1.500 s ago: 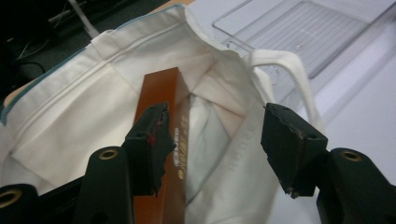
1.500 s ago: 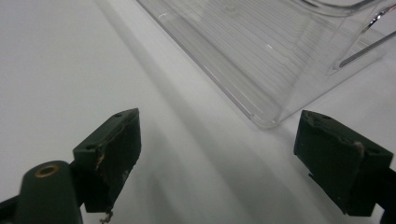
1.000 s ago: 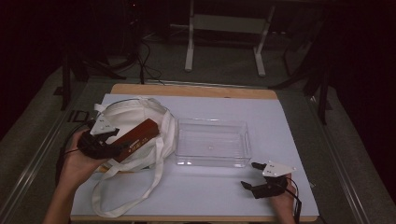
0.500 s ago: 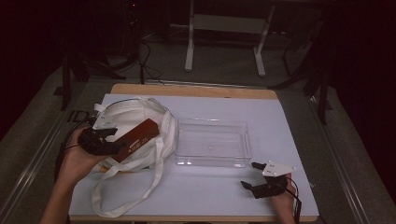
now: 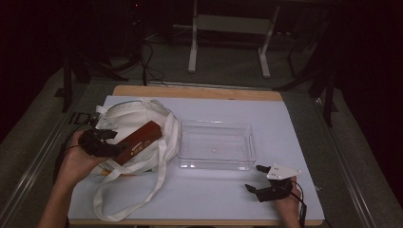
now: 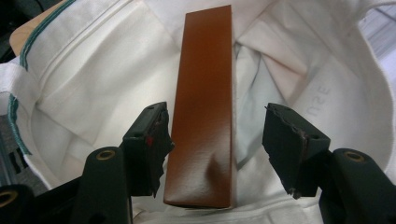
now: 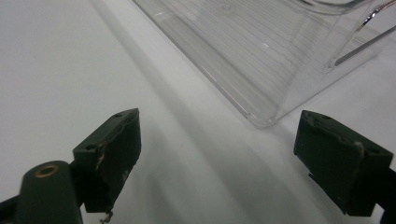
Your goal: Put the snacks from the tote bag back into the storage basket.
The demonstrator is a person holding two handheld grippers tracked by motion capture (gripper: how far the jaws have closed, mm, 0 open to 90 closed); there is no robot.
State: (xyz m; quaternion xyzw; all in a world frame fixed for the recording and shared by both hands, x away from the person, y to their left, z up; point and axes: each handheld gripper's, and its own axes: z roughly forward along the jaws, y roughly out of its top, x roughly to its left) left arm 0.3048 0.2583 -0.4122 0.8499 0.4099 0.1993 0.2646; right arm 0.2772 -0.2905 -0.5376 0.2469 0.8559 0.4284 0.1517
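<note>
On the left side of the white-covered table (image 5: pixel 209 199), a long reddish-brown rectangular box (image 5: pixel 138 142) is lying across the mouth of a white cloth tote bag (image 5: pixel 133 118). The left gripper (image 6: pixel 217 140) is reaching over the box's near end, its black fingers (image 6: pixel 149 140) standing wide on either side; one finger is sitting just beside the box's long edge, the other is well apart, and neither is pressing it.

Seen along the left gripper view, the box is looking like thin card with a matte, faintly grained skin and sharp straight edges. A shallow dent near its close end is suggesting walls that give under pressure, so it will probably be light and easily crushed. A gentle squeeze across the two long sides, close to the near end where the fingers already are, looks the best hold; the matte skin should not slip much.

Under it, the bag is lying soft and rumpled, with flat stitched seams, a green-edged hem and long loose handles (image 5: pixel 119 199) trailing toward the near edge. It will likely sag and shift if the box drags on it.

Right of the bag, a clear, rigid plastic rectangular tray (image 5: pixel 216 164) is sitting empty, smooth and glossy. At the near right corner the right gripper (image 5: pixel 263 178) is resting low over the table, fingers wide and holding nothing.
</note>
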